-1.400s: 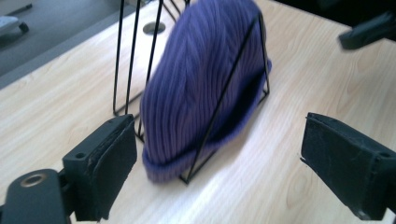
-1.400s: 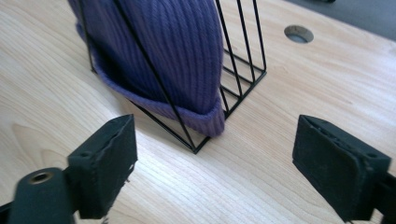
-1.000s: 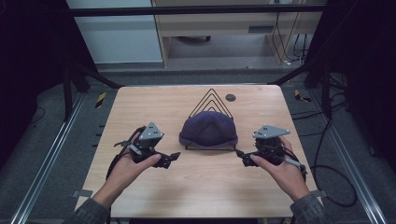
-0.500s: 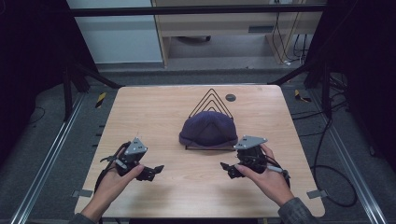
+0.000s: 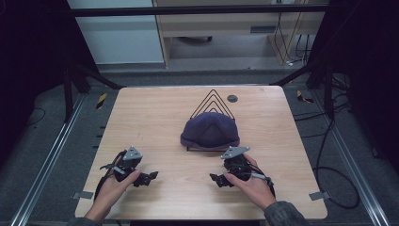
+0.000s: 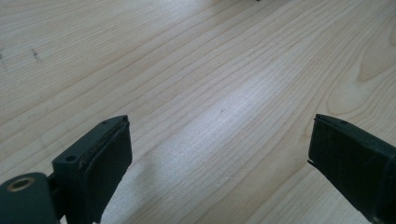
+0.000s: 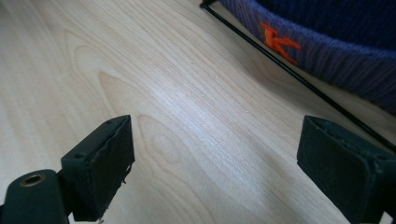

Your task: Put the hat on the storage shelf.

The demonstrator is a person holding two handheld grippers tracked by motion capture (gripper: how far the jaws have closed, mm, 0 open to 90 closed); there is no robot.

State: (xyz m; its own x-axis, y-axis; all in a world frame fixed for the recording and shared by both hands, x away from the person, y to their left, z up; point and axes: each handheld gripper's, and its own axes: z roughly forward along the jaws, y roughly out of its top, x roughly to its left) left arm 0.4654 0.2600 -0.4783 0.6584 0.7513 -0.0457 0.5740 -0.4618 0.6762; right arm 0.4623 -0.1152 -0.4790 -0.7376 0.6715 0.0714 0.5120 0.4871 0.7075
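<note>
**Both grippers low over table, jaws empty, hat untouched**

Fingers of the left gripper stand wide apart, only bare wood grain between them in the left gripper view; the outer finger is cut off by the frame's right edge. Right gripper: fingers likewise well apart, nothing between the pads, jaws have just been closing slightly. Its far finger is also clipped at the frame edge.

Knit hat, dark blue-purple, sits on the black wire rack at the middle of the table, beyond both grippers and apart from them. High view: rack's base mostly hidden under the hat; only the nested triangular peaks and a thin front wire show. Right gripper view: hat brim cut off at upper right, an orange stitched mark partly readable, one letter like a K, rest unclear. Small dark round object near the far edge, too small to identify
</note>
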